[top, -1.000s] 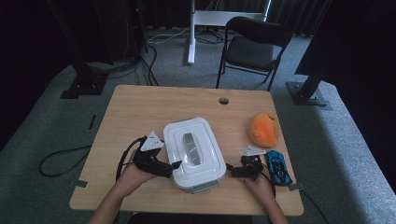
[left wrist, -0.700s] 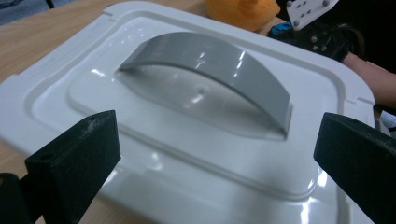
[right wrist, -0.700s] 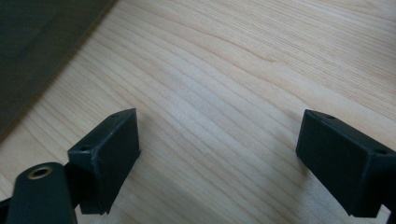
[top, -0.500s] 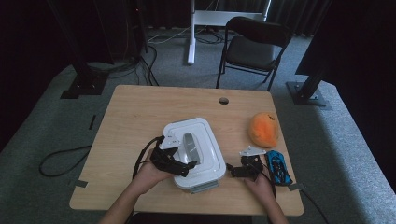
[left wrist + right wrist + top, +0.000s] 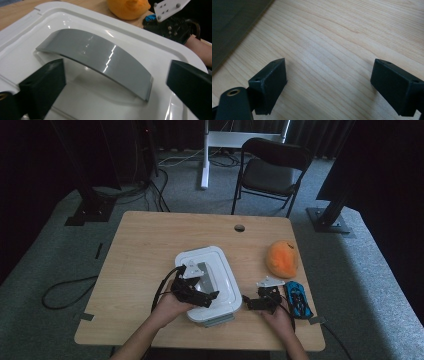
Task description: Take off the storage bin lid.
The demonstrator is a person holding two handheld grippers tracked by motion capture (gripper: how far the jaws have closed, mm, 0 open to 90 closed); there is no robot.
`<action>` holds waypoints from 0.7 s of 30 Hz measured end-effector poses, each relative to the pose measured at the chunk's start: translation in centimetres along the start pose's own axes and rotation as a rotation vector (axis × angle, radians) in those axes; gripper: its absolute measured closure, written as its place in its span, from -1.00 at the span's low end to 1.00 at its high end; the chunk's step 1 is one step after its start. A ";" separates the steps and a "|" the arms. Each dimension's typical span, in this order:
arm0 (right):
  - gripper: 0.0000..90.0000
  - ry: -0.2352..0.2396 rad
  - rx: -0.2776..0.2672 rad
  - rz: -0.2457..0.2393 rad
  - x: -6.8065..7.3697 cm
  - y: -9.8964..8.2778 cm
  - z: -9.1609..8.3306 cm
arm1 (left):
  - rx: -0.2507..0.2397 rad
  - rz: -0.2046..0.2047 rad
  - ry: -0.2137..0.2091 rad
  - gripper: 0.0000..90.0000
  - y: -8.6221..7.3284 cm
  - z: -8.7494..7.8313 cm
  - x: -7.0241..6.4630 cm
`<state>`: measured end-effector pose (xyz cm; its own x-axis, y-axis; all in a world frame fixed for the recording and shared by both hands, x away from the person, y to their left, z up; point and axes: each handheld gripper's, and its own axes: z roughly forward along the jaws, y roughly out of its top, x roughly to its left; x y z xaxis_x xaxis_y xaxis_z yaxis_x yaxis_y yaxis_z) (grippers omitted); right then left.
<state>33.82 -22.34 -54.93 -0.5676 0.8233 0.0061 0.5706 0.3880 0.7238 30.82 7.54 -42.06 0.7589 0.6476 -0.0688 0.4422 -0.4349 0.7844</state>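
On the near half of the worktop (image 5: 145,245), going from left to right, the left tongs (image 5: 196,296) come first, held in the person's left hand (image 5: 167,307) over the lid of the white container (image 5: 220,265). Seen in the left gripper view, their jaws are spread wide, one on each side of the grey handle (image 5: 100,62) that arches across the lid's recess, and they grip nothing. The container sits around the middle of the worktop, toward the near edge, with its lid on. Just to its right, the right tongs (image 5: 261,302) lie low on the wood in the person's right hand (image 5: 279,320); the right gripper view shows them wide open too, with bare wood grain between the jaws. Just beside them on the right lies a blue toy car (image 5: 297,299). Farther back, an orange plush toy (image 5: 282,258) rests near the right edge.
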 end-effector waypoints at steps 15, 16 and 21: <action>-0.72 0.000 0.000 0.000 0.0 0.0 0.0 | 0.025 0.043 0.051 -0.53 0.2 0.7 -0.8; -0.72 0.000 0.000 0.000 0.0 0.0 0.0 | 0.025 0.043 0.056 -0.48 0.3 0.7 -0.8; -0.72 0.000 0.000 0.000 0.0 0.0 0.0 | 0.024 0.038 0.050 -0.35 0.3 0.7 -0.8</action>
<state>33.82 -22.35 -54.93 -0.5673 0.8235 0.0060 0.5705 0.3878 0.7239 30.69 6.44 -42.16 0.7509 0.6603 -0.0081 0.4252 -0.4741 0.7710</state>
